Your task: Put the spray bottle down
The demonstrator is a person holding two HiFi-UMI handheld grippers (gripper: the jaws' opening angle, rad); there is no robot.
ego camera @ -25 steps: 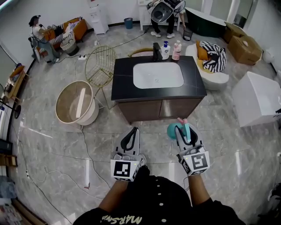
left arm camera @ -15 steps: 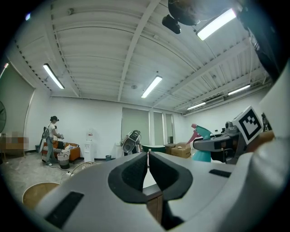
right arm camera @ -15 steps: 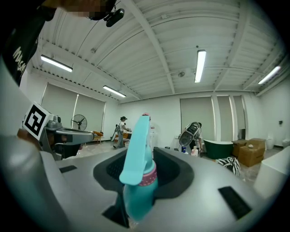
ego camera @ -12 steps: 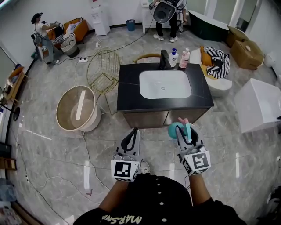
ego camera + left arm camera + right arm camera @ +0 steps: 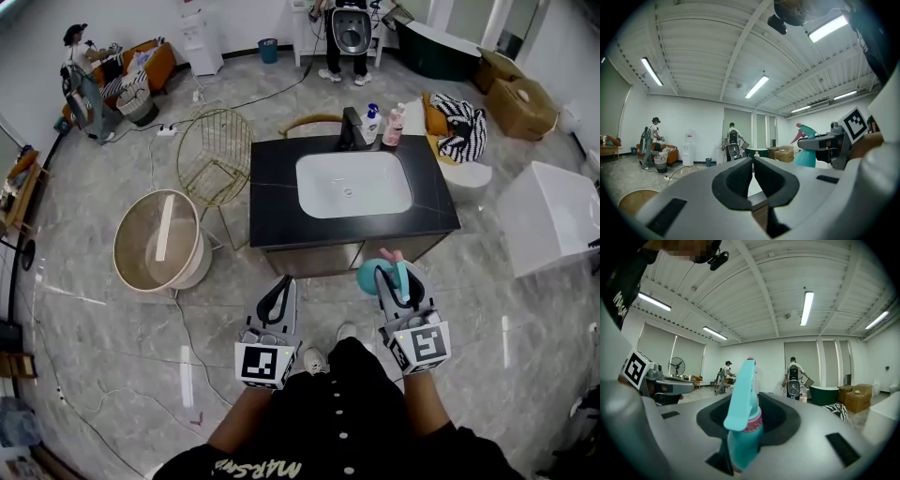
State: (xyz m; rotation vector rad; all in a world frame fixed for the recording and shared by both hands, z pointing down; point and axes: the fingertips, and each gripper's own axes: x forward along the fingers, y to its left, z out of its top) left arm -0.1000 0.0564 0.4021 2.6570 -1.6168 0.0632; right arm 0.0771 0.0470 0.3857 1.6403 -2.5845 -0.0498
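A teal spray bottle [image 5: 373, 276] with a pink nozzle sits upright between the jaws of my right gripper [image 5: 392, 277], which is shut on it just in front of the black vanity counter [image 5: 272, 206]. In the right gripper view the spray bottle [image 5: 743, 423] fills the middle, its trigger head pointing up. From the left gripper view the spray bottle [image 5: 806, 149] shows at the right. My left gripper [image 5: 277, 292] is held level beside it, its jaws shut with nothing between them, as the left gripper [image 5: 753, 174] view confirms.
The counter holds a white sink basin [image 5: 353, 184], a black tap [image 5: 350, 127] and two bottles [image 5: 382, 124] at the back. A gold wire basket [image 5: 217, 152] and a round tub [image 5: 157, 240] stand left. A white box [image 5: 553, 216] sits right. Cables [image 5: 183, 319] cross the floor. People work at the back.
Both grippers and the camera have moved forward toward the vanity, which now sits nearer in the head view. The right gripper's hold on the spray bottle is unchanged.
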